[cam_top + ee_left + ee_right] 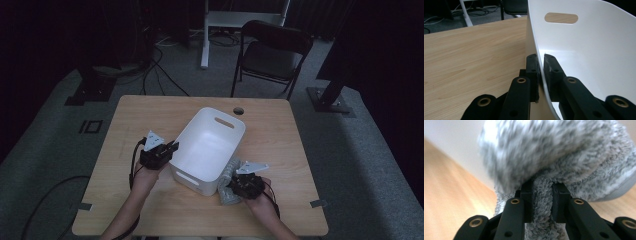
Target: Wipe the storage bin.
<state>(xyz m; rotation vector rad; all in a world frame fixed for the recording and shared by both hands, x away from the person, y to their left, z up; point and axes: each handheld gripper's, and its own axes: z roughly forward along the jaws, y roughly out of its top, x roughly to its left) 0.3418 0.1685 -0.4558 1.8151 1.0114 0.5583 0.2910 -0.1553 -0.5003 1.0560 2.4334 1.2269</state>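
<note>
At frame centre, the left gripper (172, 147) clamps the white bin's (220, 131) wall, while the right gripper (234, 184), lower right, pinches a grey fluffy slipper (229, 195).

One wooden worktop (150, 115) carries one white plastic bin (210, 145) with two handle slots showing, one in each end wall. One fluffy grey slipper (229, 190) lies beside the bin. Two tongs are at work: the left tongs (172, 148) and the right tongs (234, 186), one in each of the person's two hands. Behind the worktop stands one dark folding chair (272, 55).
</note>
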